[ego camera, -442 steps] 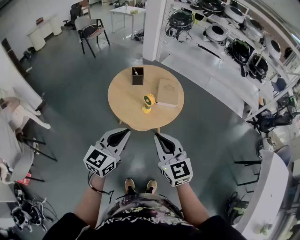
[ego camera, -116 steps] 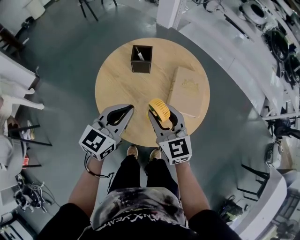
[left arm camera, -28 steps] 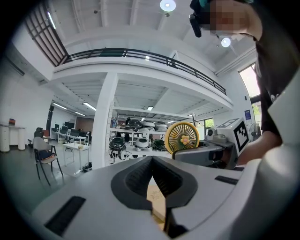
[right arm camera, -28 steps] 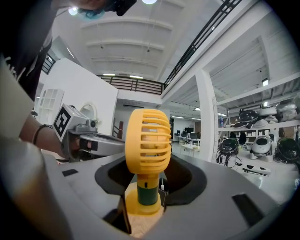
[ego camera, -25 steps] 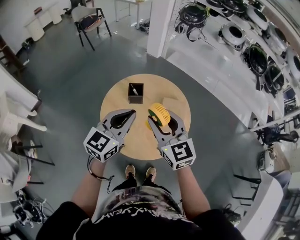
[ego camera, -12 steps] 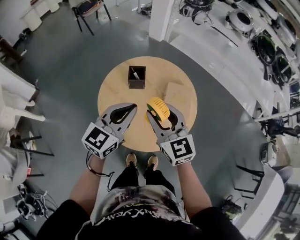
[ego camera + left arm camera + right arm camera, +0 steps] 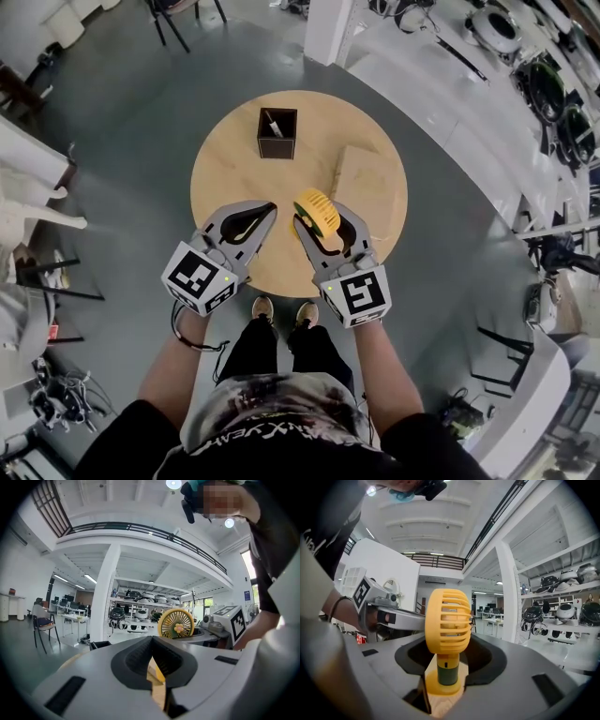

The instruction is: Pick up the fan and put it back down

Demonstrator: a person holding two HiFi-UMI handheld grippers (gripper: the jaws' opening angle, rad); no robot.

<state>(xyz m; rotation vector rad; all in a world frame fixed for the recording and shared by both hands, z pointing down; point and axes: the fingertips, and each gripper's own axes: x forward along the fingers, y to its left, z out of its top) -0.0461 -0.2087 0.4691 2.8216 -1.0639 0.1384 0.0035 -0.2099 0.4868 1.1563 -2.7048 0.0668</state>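
Yellow fan is held upright, stem clamped between the right tongs. Wooden tabletop is seen through the gap below the fan base. Shelving with round dark units is seen at right.

Left claw and right claw are grey with black-and-white square markings.
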